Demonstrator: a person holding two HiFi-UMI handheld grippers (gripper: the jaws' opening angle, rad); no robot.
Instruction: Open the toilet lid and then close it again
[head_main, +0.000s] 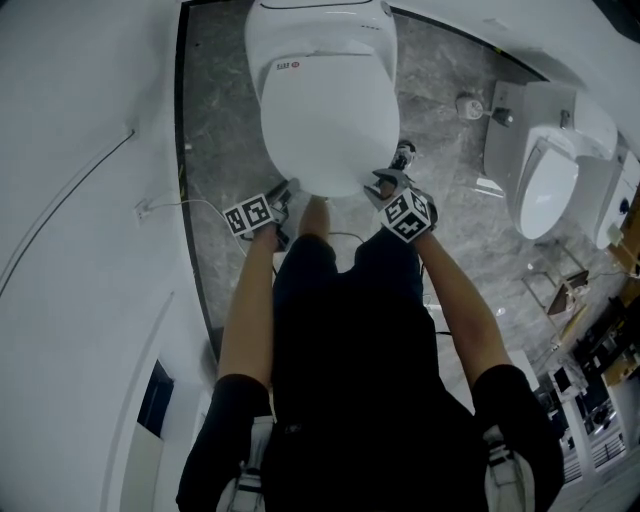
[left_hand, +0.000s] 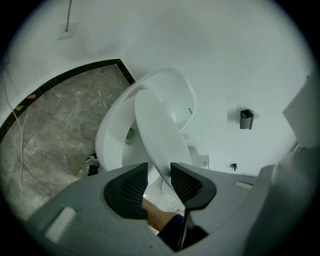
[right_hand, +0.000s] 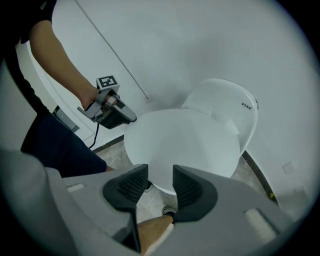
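The white toilet lid stands partly raised over the seat. In the left gripper view the lid shows edge-on and tilted. My left gripper is at the lid's front left rim. That rim runs down between its jaws, and the left gripper is shut on it. My right gripper hovers at the front right rim. In its own view the right gripper stands open, with the lid just beyond its tips and untouched. The left gripper also shows there, at the lid's far edge.
The toilet stands on a grey marble floor against a white wall. A thin cable trails along the wall. A second toilet sits to the right. The person's shoe is beside the bowl, and their legs are right behind both grippers.
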